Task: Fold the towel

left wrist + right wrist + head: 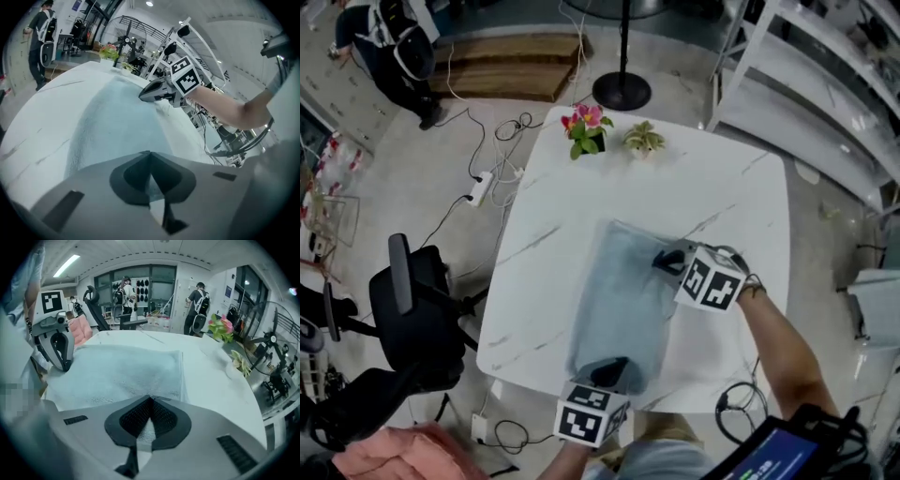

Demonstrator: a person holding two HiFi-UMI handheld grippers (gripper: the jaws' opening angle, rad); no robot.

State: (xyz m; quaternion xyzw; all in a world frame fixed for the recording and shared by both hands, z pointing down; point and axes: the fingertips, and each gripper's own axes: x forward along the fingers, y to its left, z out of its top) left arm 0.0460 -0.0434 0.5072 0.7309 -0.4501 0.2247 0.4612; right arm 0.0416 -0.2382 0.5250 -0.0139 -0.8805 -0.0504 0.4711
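A light blue towel (619, 300) lies spread flat on the white marble table (712, 197). My left gripper (614, 367) is at the towel's near edge, shut, with towel fabric pinched between its pads (149, 152). My right gripper (661, 262) sits on the towel's right edge, farther along the table, and is also shut with terry cloth caught between its tips (150, 398). In the left gripper view the towel (117, 117) stretches away to the right gripper (143, 96). The right gripper view shows the towel (117, 371) and the left gripper (63, 364) at its left corner.
A pot of pink flowers (586, 131) and a small plant (644, 141) stand at the table's far edge. A lamp base (622, 91) sits on the floor beyond. A black chair (417, 309) and cables are at the left, white shelving (825, 94) at the right. A person (394, 47) stands far left.
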